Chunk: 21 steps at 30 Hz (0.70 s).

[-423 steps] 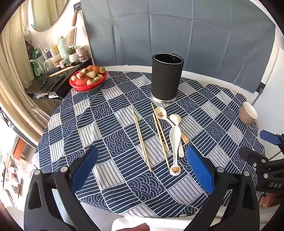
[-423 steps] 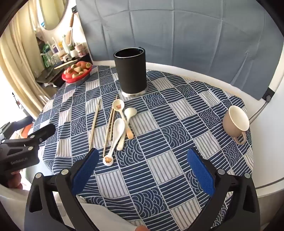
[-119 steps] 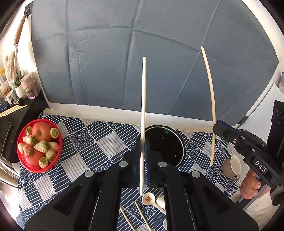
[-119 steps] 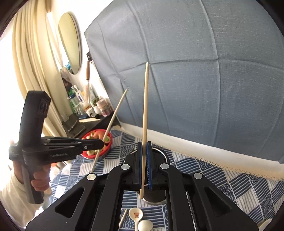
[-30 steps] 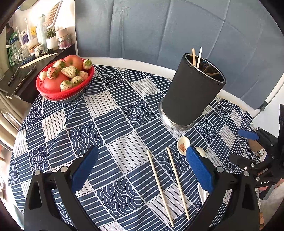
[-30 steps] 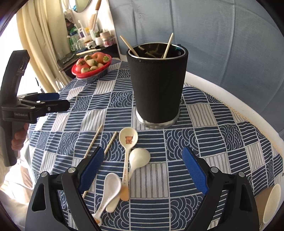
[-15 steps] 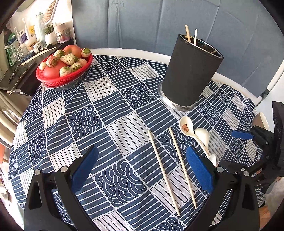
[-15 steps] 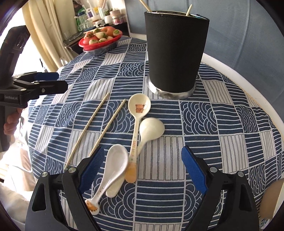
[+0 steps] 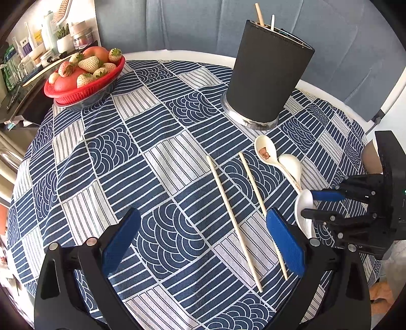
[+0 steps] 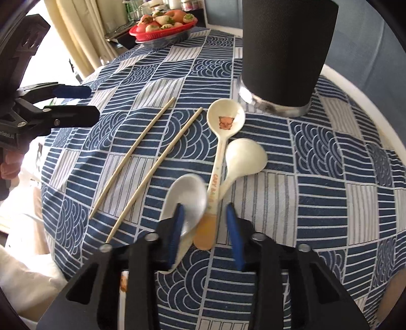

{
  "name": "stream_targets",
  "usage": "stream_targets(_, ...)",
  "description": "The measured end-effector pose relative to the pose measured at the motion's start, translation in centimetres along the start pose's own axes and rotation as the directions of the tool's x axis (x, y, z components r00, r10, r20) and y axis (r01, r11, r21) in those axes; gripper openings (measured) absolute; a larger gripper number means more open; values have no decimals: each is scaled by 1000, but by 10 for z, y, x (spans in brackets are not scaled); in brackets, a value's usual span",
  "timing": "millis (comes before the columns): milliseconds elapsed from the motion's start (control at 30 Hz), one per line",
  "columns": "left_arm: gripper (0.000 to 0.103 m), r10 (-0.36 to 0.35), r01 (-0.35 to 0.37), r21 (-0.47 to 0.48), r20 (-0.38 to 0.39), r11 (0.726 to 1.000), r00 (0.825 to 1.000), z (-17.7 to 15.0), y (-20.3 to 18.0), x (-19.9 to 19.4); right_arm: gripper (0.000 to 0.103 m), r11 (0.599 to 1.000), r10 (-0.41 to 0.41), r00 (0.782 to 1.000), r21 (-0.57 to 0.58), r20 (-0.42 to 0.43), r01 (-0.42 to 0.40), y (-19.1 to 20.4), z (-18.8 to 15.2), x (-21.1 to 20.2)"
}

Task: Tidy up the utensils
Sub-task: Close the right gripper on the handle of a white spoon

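Nearest the black holder's point(image 10: 286, 50) front, the right gripper point(image 10: 205, 228) is closing around the handles of the spoons point(image 10: 223, 162), white spoon point(image 10: 187, 198) against one pad, not yet clenched; next it likely needs a firm pinch and a lift toward that holder. Left of them, the left gripper point(image 9: 203, 243) hangs released over two loose chopsticks point(image 9: 236, 220). Beyond, the holder already carries two chopsticks point(image 9: 260, 14).

Left wrist view looks steeply down over the tabletop point(image 9: 177, 157) toward the black holder point(image 9: 266, 73); right wrist view sits closer, low by the spoons point(image 10: 223, 162). Both share holder, chopsticks point(image 9: 233, 218), spoons
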State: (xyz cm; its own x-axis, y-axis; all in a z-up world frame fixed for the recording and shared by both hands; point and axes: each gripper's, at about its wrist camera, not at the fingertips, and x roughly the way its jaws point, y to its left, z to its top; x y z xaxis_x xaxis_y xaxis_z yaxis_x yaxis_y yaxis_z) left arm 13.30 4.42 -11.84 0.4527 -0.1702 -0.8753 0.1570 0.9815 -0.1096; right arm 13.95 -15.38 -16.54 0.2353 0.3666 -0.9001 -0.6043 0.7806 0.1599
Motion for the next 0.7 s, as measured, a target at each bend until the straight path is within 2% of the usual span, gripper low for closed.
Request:
stream_targets(167, 97, -14, 15, 16, -31, 1000, 999, -8, -8, 8, 8, 996, 50, 997, 74, 54, -54, -10, 1, -11)
stream_targets(600, 97, -63, 70, 79, -85, 994, 994, -18, -32, 17, 7, 967, 113, 988, 216, 103, -133, -28, -7, -16)
stream_targets(700, 97, -86, 95, 84, -98, 992, 991, -20, -38, 19, 7, 948, 145, 981, 266, 129, -175, -36, -9, -17)
